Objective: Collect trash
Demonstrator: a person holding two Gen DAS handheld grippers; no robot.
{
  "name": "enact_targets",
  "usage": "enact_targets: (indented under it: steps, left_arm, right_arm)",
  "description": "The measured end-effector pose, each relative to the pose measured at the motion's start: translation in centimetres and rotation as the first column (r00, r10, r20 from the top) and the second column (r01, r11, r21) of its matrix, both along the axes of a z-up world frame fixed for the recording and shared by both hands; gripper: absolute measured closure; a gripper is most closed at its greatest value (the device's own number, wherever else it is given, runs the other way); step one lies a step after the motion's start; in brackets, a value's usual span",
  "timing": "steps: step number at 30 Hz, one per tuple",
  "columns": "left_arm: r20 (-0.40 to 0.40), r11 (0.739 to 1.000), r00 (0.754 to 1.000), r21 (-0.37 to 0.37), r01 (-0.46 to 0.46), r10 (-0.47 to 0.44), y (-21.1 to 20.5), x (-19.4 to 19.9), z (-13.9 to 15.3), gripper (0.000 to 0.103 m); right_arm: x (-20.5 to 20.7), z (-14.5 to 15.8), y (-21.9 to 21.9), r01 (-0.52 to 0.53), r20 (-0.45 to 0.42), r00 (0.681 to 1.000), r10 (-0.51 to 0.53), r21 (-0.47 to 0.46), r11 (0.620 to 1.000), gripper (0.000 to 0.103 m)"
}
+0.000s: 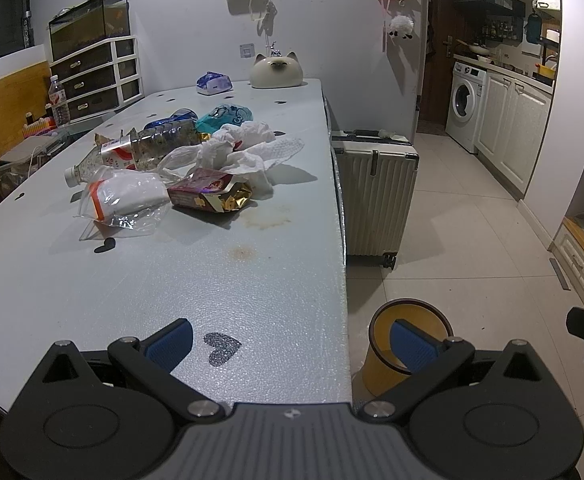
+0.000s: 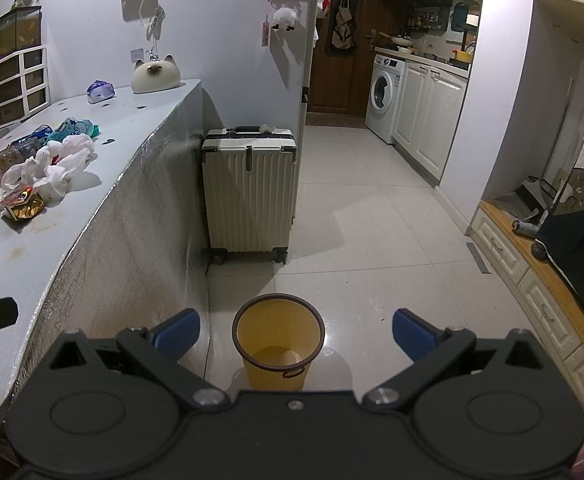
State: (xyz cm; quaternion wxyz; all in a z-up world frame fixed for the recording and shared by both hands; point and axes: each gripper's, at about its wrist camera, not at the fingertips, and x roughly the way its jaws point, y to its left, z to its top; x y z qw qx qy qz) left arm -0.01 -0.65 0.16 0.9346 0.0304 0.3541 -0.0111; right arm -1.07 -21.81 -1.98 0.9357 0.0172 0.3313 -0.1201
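Observation:
A pile of trash lies mid-table: an empty plastic bottle (image 1: 132, 152), crumpled white tissues (image 1: 248, 148), a gold-and-maroon snack wrapper (image 1: 212, 192), a clear plastic bag (image 1: 124, 200) and a teal wrapper (image 1: 224, 116). The tissues (image 2: 60, 164) and wrapper (image 2: 22, 204) also show in the right wrist view. A yellow waste bin (image 2: 278, 340) stands on the floor by the table's side; it also shows in the left wrist view (image 1: 384, 364). My left gripper (image 1: 292, 344) is open and empty above the table's near edge. My right gripper (image 2: 296, 332) is open and empty above the bin.
A grey table (image 1: 252, 292) with heart stickers carries a cat-shaped ornament (image 1: 277, 70) and a tissue pack (image 1: 213, 83) at the far end. A cream suitcase (image 2: 250, 192) stands on the floor against the table's side. Drawers (image 1: 96, 76) and a tank stand far left. Tiled floor leads to the kitchen.

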Motion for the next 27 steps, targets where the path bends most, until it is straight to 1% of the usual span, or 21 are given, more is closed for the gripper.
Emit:
enact_targets:
  steps: [27]
  left_arm:
    - [0.004, 1.0, 1.0, 0.003, 0.002, -0.002, 0.18, 0.05, -0.01, 0.0]
  right_arm:
    - [-0.37, -0.18, -0.45, 0.002, -0.005, 1.0, -0.002, 0.002, 1.0, 0.0]
